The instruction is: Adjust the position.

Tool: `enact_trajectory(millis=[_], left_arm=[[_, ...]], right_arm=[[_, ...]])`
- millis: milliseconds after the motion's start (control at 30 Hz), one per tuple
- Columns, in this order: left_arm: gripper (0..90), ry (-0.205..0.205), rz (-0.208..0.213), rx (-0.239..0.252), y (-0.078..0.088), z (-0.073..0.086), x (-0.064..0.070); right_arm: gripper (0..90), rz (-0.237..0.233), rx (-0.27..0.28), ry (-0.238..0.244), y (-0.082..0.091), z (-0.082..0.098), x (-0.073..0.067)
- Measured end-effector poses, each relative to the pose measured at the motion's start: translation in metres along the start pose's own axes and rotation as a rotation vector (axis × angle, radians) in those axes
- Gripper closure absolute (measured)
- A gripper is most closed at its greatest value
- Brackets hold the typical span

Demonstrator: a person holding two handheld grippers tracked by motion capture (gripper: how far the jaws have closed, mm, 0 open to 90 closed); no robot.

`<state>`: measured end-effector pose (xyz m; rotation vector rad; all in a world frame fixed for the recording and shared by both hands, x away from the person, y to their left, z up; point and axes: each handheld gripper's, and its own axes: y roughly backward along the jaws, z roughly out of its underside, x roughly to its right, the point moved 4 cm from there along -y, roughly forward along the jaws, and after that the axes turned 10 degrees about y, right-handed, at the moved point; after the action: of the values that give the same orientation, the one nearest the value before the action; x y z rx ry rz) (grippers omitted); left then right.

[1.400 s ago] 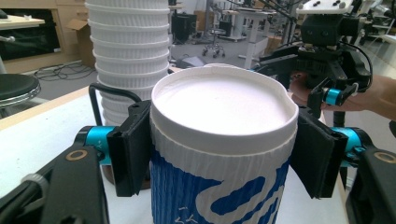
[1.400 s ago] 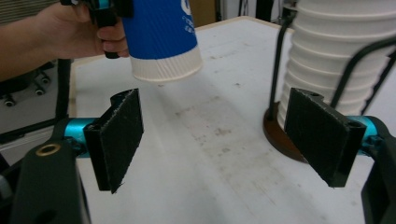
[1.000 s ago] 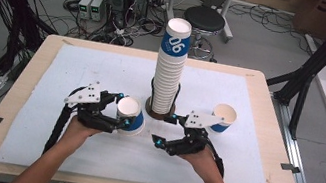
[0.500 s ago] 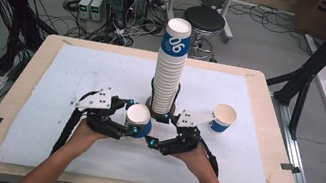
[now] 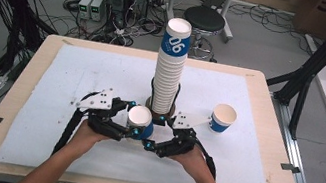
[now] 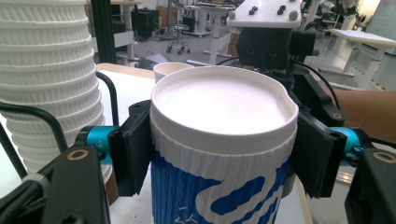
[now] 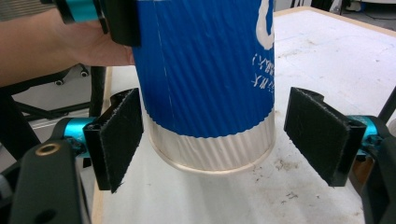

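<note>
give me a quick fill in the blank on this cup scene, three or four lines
1. The left gripper is shut on a blue and white ____.
2. The right gripper has its jaws ____ around that cup's base.
3. The tall cup stack stands ____ the held cup in the high view.
4. A single cup stands upright to the ____ of the stack.

Missing words: cup; open; behind; right

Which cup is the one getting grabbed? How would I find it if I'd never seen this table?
Find the tall cup stack mid-table. Just in front of it, the left gripper squeezes a blue-and-white paper cup near its rim. It alone hangs off the table between black jaws; the other loose cup stands free to the right.
</note>
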<state>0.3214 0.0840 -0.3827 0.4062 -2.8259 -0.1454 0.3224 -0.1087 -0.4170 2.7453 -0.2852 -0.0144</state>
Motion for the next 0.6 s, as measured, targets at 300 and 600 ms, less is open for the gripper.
enact_trajectory(millis=[300,600], left_arm=[[30.2,-0.001,0.032,0.018,0.0012,-0.001,0.0008],[30.4,-0.004,0.055,0.039,0.0018,-0.0021,0.0029]], right_arm=[[19.3,-0.009,-0.011,0.019,-0.0058,0.0024,-0.002],[19.6,-0.031,0.001,0.02,-0.0064,0.0029,-0.0037]])
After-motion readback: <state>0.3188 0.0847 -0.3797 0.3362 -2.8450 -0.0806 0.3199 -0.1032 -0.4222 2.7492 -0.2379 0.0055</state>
